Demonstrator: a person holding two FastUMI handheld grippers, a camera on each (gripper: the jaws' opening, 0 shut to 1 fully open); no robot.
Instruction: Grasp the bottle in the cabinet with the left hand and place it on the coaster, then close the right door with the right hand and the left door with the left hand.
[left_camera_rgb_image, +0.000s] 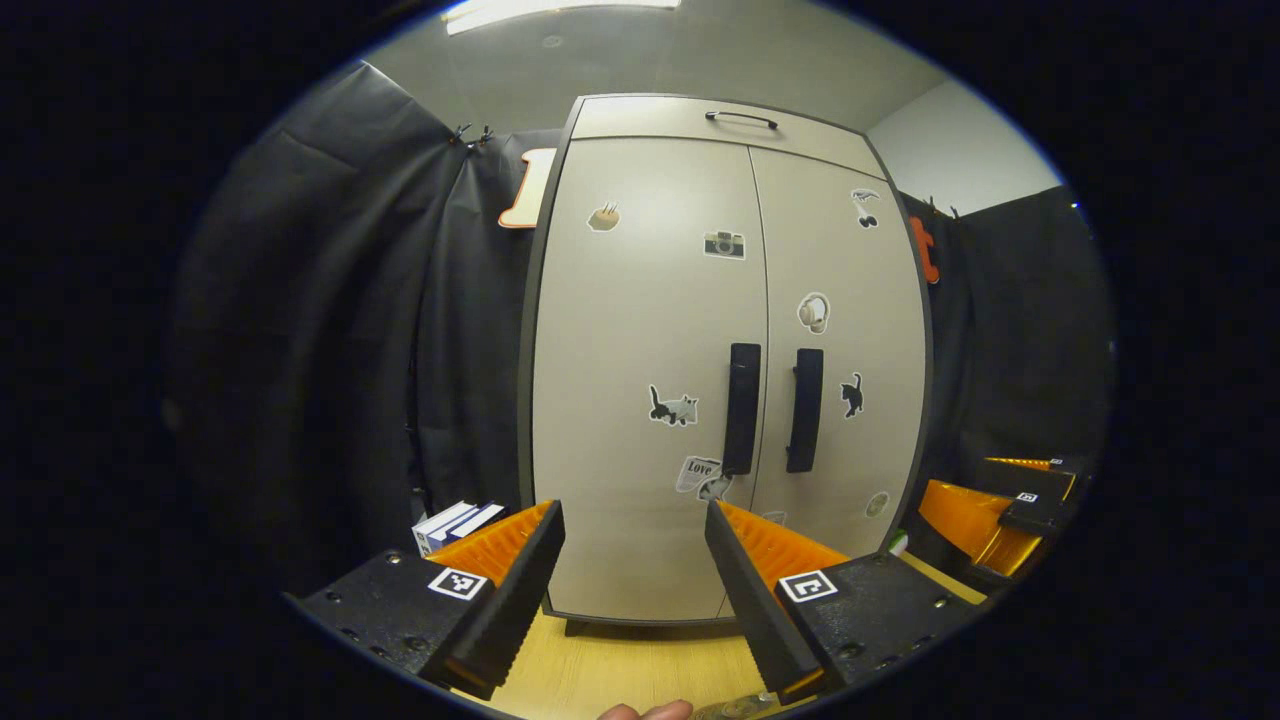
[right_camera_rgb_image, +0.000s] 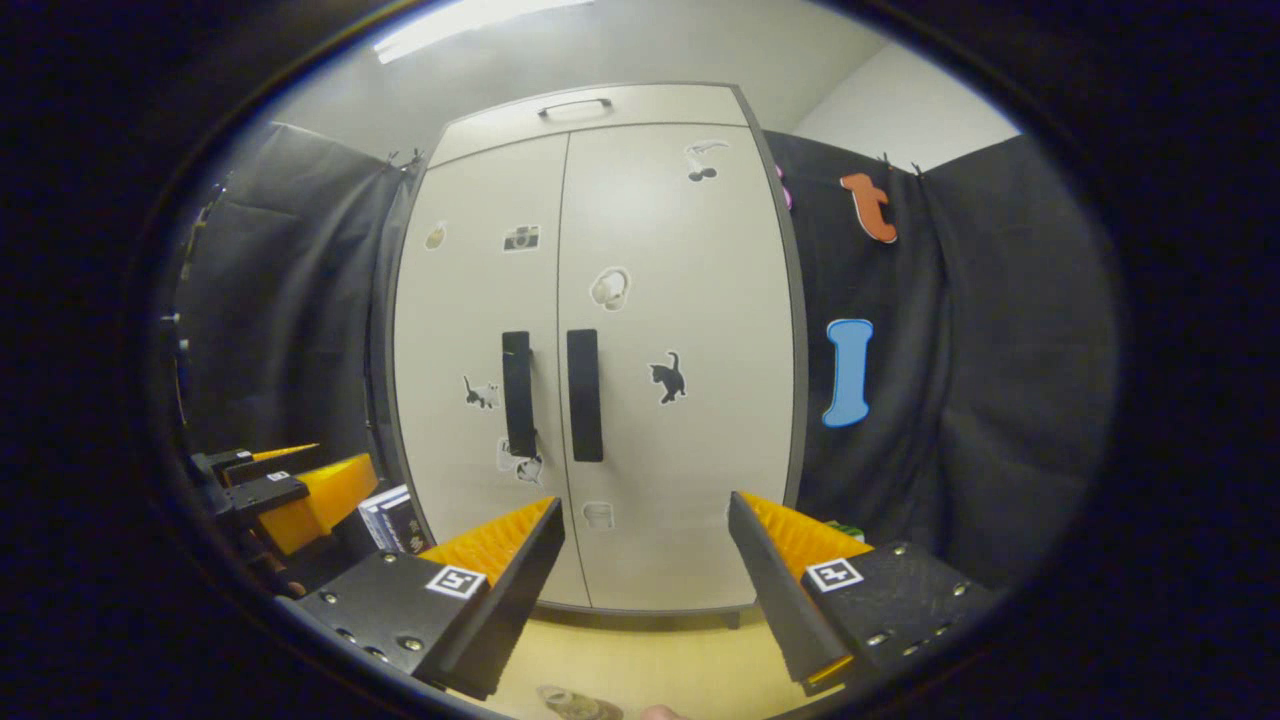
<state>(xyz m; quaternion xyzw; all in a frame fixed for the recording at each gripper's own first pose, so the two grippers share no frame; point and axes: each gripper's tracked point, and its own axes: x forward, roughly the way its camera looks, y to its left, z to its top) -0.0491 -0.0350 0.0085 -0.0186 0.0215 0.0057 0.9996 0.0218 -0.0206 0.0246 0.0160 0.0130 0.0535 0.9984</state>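
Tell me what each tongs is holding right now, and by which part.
Nothing is held. The left tongs and the right tongs are both open with an empty gap, facing the closed cabinet.

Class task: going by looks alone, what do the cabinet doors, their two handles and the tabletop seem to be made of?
Cabinet doors: smooth, matte pale panels, probably laminated board or painted metal; the soft even sheen leaves it open.
Handles: dark matte bars, likely plastic or coated metal.
Tabletop: light wood or wood-look laminate, going by its yellowish tone.

cabinet (left_camera_rgb_image: 640, 400): both doors shut, inside hidden | fingertip (left_camera_rgb_image: 650, 711): cut off at bottom edge
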